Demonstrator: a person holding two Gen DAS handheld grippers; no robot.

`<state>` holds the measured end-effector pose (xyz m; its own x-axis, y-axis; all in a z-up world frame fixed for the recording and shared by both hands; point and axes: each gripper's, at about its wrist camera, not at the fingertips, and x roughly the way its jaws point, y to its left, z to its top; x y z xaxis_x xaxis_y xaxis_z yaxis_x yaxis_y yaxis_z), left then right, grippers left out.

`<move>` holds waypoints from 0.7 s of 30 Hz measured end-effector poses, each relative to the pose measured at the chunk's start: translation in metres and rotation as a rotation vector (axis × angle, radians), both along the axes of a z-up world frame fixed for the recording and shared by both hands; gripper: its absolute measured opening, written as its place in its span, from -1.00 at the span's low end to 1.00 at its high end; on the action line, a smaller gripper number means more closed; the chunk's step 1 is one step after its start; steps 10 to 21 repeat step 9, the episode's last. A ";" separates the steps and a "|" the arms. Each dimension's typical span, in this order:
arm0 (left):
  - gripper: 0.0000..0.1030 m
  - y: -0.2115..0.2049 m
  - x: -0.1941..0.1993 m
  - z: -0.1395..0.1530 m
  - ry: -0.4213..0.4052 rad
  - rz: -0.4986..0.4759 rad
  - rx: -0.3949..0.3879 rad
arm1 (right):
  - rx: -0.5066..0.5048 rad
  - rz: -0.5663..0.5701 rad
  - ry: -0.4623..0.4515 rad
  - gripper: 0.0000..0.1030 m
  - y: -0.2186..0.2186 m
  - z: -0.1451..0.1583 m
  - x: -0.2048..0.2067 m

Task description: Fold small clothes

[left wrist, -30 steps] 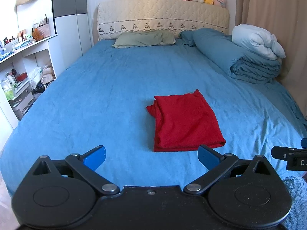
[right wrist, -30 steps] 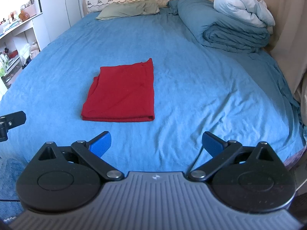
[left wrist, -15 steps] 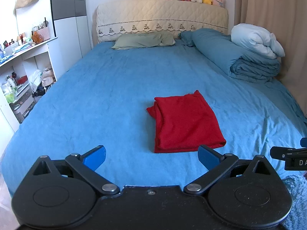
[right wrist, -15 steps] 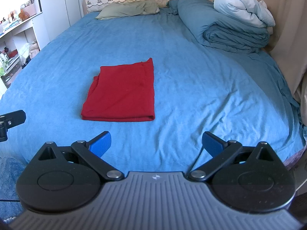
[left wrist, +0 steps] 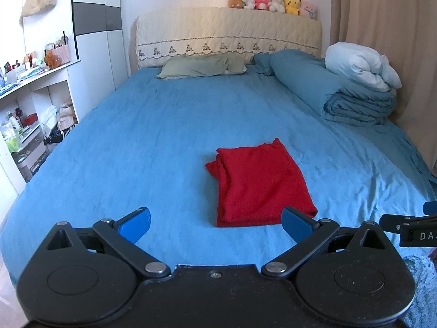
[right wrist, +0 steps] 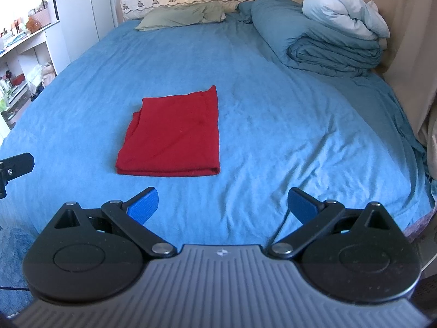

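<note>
Shelves [left wrist: 24,114] stand at the left, beside the bed [left wrist: 153,142]. Left gripper [left wrist: 215,222]: fingers spread wide, holding nothing, above the bed's near edge. Red garment [left wrist: 259,183]: folded into a flat rectangle, lying on the blue sheet near the bed's middle, apart from both grippers. Right gripper [right wrist: 222,202]: fingers spread wide, holding nothing; the garment [right wrist: 174,134] lies ahead and to its left. A rolled duvet [right wrist: 322,41] lies at the bed's right side, near the headboard.
</note>
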<state>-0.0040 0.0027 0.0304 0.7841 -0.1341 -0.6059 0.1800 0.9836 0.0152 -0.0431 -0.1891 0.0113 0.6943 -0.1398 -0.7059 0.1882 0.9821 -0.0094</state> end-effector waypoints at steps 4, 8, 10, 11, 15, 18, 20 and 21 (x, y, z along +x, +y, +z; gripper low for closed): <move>1.00 -0.001 -0.001 0.002 -0.020 0.003 0.014 | 0.001 -0.001 -0.002 1.00 0.000 0.000 0.000; 1.00 -0.002 -0.002 0.002 -0.033 -0.009 0.014 | 0.001 -0.002 -0.002 1.00 0.000 0.001 0.000; 1.00 -0.002 -0.002 0.002 -0.033 -0.009 0.016 | 0.001 -0.003 -0.002 1.00 0.000 0.001 0.000; 1.00 -0.002 -0.002 0.002 -0.033 -0.009 0.016 | 0.001 -0.003 -0.002 1.00 0.000 0.001 0.000; 1.00 -0.002 -0.002 0.002 -0.033 -0.009 0.016 | 0.001 -0.003 -0.002 1.00 0.000 0.001 0.000; 1.00 -0.002 -0.002 0.002 -0.033 -0.009 0.016 | 0.001 -0.003 -0.002 1.00 0.000 0.001 0.000; 1.00 -0.002 -0.002 0.002 -0.033 -0.009 0.016 | 0.001 -0.003 -0.002 1.00 0.000 0.001 0.000; 1.00 -0.002 -0.002 0.002 -0.033 -0.009 0.016 | 0.001 -0.003 -0.002 1.00 0.000 0.001 0.000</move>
